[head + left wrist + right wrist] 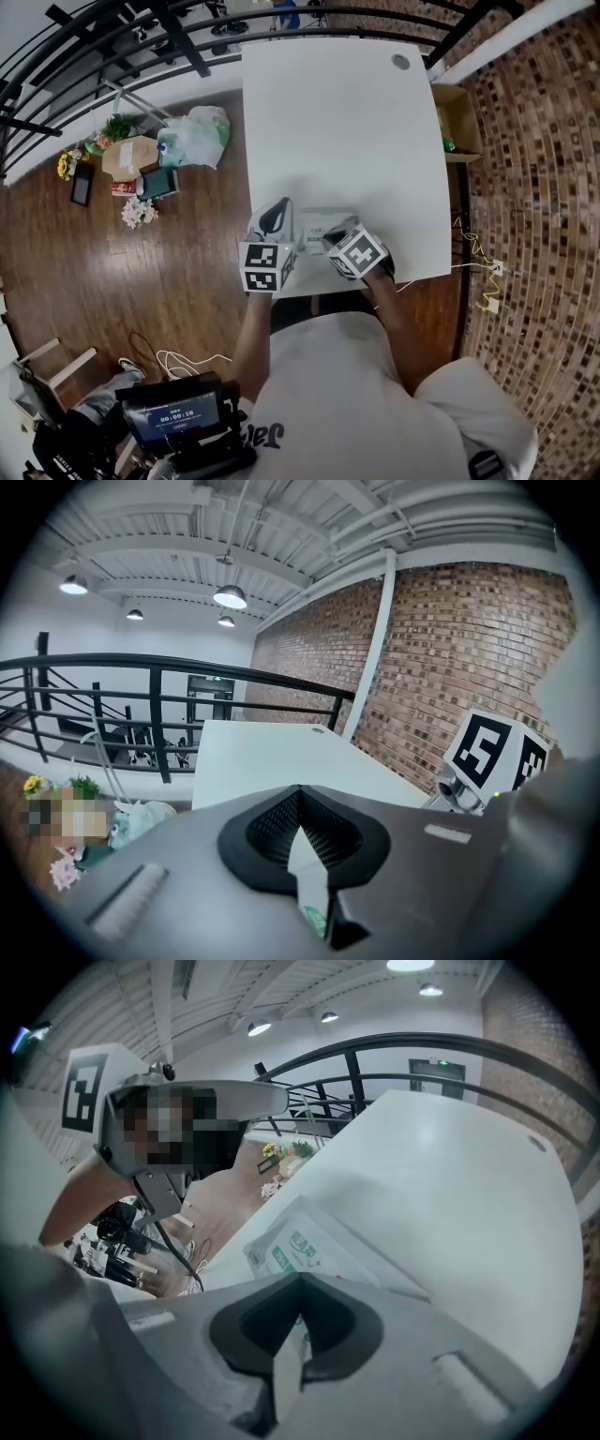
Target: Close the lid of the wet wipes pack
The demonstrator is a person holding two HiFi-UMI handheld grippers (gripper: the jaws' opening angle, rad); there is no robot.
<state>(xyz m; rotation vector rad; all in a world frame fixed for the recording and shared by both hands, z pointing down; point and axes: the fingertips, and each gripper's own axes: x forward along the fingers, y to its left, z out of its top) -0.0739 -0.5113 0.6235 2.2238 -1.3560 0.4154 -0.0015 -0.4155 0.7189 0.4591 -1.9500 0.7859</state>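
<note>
The wet wipes pack (317, 223) is a white pouch with green print, lying near the front edge of the white table (347, 122). It sits between my two grippers. The left gripper (279, 217) reaches it from the left and, in its own view, the left gripper (302, 850) is shut on a thin white and green strip of the pack (312, 892). The right gripper (330, 240) comes in from the right. In its own view, the right gripper (296, 1335) is shut on a thin white strip, with the pack (309, 1251) just beyond. The lid itself is hidden.
The table's far half is bare apart from a grey cable grommet (401, 62). A black railing (112, 37) curves behind it. Bags, a box and flowers (141, 164) lie on the wooden floor at left. A cardboard box (457, 120) stands by the brick wall.
</note>
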